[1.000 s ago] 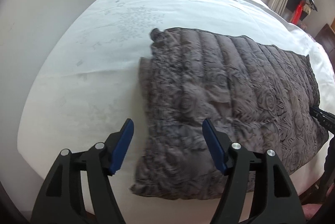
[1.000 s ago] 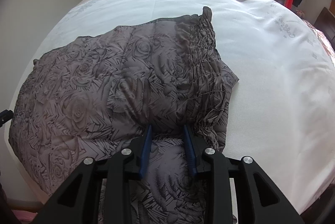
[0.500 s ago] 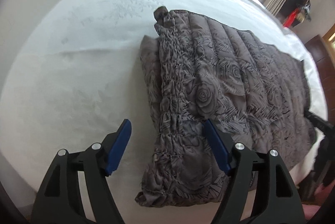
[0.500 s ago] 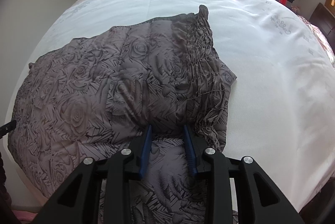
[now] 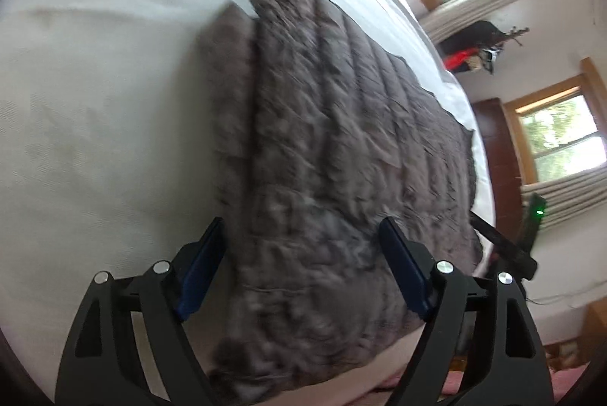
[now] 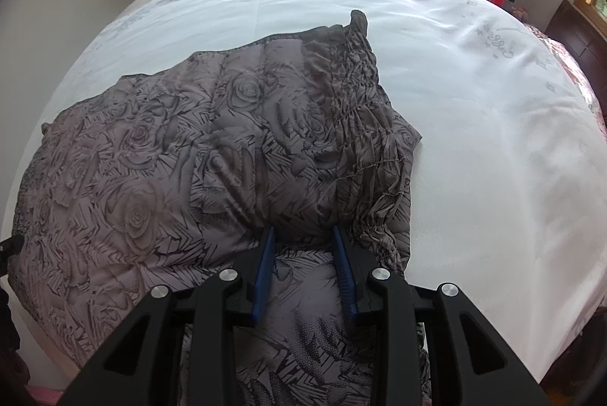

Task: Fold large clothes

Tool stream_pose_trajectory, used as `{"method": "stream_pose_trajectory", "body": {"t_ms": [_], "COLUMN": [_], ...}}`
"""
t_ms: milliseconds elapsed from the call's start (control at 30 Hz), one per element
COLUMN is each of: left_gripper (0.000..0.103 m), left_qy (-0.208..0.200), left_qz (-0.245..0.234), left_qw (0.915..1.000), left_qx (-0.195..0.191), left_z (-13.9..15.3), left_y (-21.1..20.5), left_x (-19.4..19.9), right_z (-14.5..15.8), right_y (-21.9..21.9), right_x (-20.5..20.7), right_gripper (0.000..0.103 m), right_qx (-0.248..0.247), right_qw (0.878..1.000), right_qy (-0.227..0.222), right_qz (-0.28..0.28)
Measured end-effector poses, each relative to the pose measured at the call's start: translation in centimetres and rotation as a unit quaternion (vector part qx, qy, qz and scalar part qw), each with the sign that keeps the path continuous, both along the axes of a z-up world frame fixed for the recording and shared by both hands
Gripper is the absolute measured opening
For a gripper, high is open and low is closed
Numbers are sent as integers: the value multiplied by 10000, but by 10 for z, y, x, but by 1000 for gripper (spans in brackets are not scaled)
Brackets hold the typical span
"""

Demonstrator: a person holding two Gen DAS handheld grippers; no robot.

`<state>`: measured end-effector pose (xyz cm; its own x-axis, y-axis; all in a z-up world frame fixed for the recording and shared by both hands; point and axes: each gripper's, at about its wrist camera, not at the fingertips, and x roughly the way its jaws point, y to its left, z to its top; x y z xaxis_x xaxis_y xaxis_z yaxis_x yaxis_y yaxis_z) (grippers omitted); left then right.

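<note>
— On the white bed [image 6: 474,110] lies the grey quilted garment [image 6: 189,159], spread flat with its gathered waistband to the right. What could slip, starting at the left?

— I'd say the left gripper [image 5: 303,265]. Its jaws stand wide, one blue pad at the garment's edge, the other over the quilting, pressing nothing. If they shut there they may catch only the top layer, and the fold would drag crooked.

— And the right gripper [image 6: 305,269]?

— Narrow jaws, clamped on a ridge of cloth near the waistband. A slick, puffy fabric like this could pull free under a hard tug.

— Anything unclear?

— The left view is blurred, and the garment's near hem is cut off behind both grippers.
</note>
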<state>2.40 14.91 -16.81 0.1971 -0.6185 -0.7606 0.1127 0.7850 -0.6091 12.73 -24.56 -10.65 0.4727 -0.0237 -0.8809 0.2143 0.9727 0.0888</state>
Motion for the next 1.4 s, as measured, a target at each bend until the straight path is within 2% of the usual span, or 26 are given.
{"method": "stream_pose_trajectory", "body": {"t_ms": [133,267,300,467,533,633,767,867,1067,1233,1400], "left_gripper": [59,34,31,25,22,20,19,19,18,17,17], "left_qy": [5,32,18,26,-98,-466,-945,-1237,-1661,-1975,-2036], "left_qz": [-24,148,162,326,386,350,182,57,-237,-567,-843], "left_qw": [10000,9996,9996,9993,9992,9979,9940,9902,9828,9748,9713], "left_qx": [-51,-249,-235,-162,-7,291,519,647,772,863,893], "left_z": [-4,-4,-2,3,15,45,90,121,163,183,180], "left_y": [-9,0,-1,6,3,-12,-37,-64,-122,-177,-233], "left_x": [-7,-9,-9,-9,-11,-18,-26,-32,-44,-51,-50], "right_z": [0,0,0,0,2,13,45,62,83,96,99], "right_y": [0,-1,-1,-8,-13,-20,-29,-38,-61,-73,-87], "right_x": [1,0,0,3,5,8,2,-4,-19,-31,-40], "right_gripper": [31,31,31,31,31,32,33,33,33,33,33], "right_qx": [-39,-32,-20,28,171,229,386,463,571,587,592], "right_qw": [10000,10000,10000,9999,9997,9993,9983,9975,9972,9967,9967], "right_qy": [-10,-20,-20,15,107,179,-20,-129,-213,-337,-372], "right_qz": [-32,-6,8,128,126,220,440,513,438,447,413]}}
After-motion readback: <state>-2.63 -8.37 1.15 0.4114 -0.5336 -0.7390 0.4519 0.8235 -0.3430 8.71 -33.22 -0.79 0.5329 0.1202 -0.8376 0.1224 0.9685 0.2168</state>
